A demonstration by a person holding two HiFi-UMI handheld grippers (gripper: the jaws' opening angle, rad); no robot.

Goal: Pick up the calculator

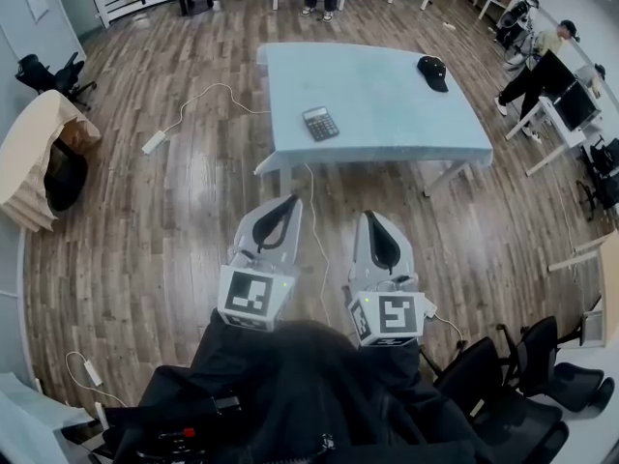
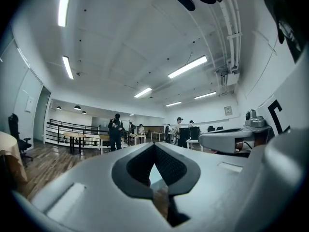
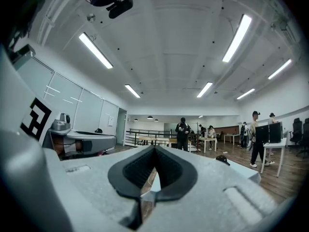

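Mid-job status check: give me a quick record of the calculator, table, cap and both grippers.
calculator: lying flat on table, near its front edge, untouched
cap: black, far right part of table
left gripper: jaws together, empty, short of the table
right gripper: jaws together, empty, beside the left gripper
task: pickup not yet begun

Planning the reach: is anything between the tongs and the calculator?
Nothing visible does. Beyond the left tongs and right tongs, the calculator lies alone near the table's front edge; the black cap sits far right.
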